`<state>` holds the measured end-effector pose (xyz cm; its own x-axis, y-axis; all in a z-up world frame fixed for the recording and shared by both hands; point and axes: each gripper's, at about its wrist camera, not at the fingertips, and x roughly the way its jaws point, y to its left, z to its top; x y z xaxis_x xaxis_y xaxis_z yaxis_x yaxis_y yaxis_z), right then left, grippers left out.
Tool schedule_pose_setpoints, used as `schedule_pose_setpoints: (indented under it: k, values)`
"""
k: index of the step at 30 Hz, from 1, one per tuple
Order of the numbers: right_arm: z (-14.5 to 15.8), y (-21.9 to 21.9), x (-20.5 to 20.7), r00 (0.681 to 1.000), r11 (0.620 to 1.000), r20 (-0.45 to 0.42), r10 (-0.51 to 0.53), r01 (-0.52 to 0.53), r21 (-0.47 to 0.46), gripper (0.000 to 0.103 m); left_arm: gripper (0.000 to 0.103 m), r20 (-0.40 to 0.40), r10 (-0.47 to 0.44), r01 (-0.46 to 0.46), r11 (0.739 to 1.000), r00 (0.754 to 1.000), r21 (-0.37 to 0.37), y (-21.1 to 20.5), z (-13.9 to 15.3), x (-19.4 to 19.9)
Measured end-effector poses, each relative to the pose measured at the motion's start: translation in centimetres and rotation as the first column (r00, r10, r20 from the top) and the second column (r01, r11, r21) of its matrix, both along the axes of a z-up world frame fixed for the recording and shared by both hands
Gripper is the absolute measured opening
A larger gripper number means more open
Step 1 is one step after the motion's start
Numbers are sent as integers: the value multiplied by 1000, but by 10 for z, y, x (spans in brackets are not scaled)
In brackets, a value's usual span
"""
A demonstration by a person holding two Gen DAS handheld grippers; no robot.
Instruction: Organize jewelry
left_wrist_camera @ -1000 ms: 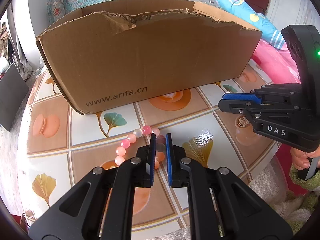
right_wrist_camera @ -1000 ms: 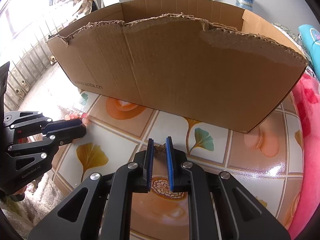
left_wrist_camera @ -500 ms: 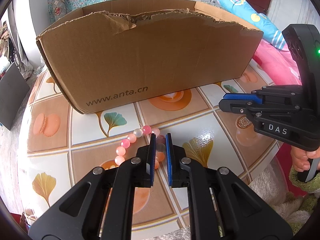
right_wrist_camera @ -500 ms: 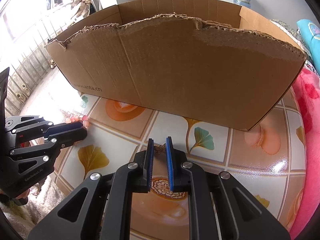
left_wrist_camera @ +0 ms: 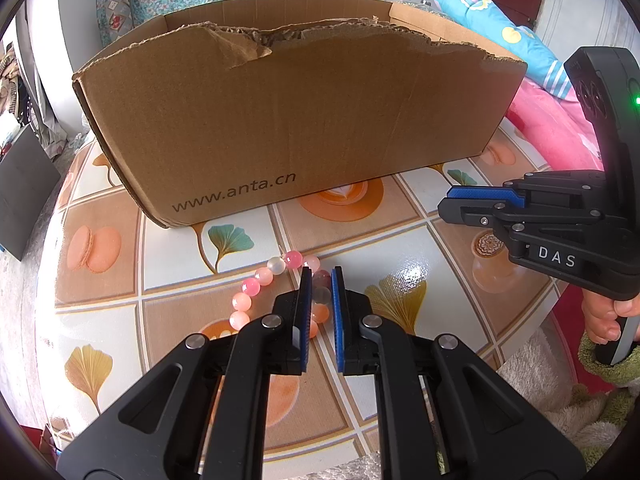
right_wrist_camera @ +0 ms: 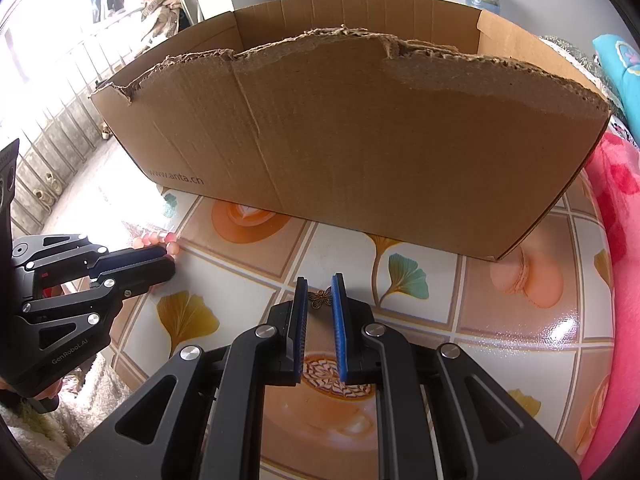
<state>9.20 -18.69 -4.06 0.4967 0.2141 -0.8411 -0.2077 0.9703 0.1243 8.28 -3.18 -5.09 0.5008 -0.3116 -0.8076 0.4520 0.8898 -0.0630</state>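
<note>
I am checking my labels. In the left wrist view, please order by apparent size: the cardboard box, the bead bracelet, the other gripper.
1. cardboard box, the largest.
2. right gripper, though it is nearer to the camera, so this place is unsure.
3. bead bracelet, the smallest, partly hidden behind the left gripper.

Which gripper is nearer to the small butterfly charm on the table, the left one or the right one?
Right. The right gripper has the butterfly charm between its fingertips. The left gripper is off to the charm's left, straddling the pink bead bracelet.
</note>
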Motion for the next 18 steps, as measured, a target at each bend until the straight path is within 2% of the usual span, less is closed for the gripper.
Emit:
schedule_pose_setpoints:
  k: [18]
  values:
    - [2, -5, -1, 1000, 1000, 3, -3, 3, 4, 12, 9, 0, 2, -2, 1000, 1000, 1, -1, 0, 0]
